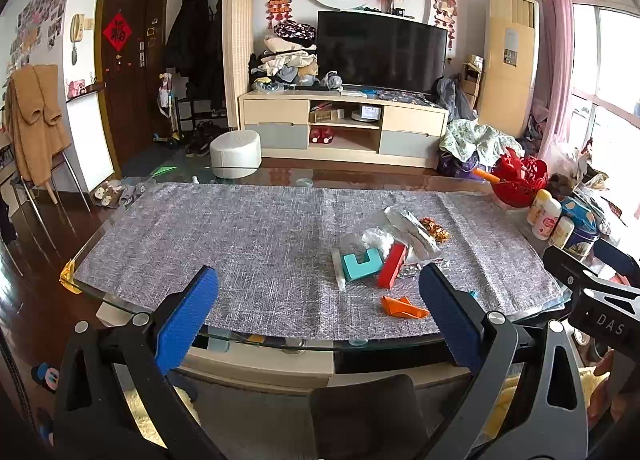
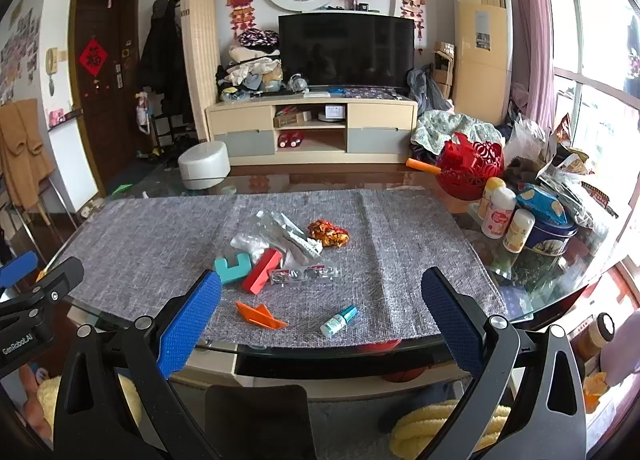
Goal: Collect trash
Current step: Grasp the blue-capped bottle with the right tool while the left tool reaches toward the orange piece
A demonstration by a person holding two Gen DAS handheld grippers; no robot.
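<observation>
Right wrist view shows both claws, right claw (image 2: 320, 320) and left claw (image 1: 318, 318), spread wide and empty short of the worktop (image 2: 420, 244), likely lining up on the crumpled wrappers (image 2: 280, 236).

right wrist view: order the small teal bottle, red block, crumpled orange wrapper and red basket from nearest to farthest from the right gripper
1. small teal bottle, near mat edge, between the fingers
2. red block, left of centre
3. crumpled orange wrapper, mid-mat
4. red basket, far right, off the mat

Television (image 1: 382, 50) on cabinet (image 1: 344, 126), window (image 2: 588, 40) right.
</observation>
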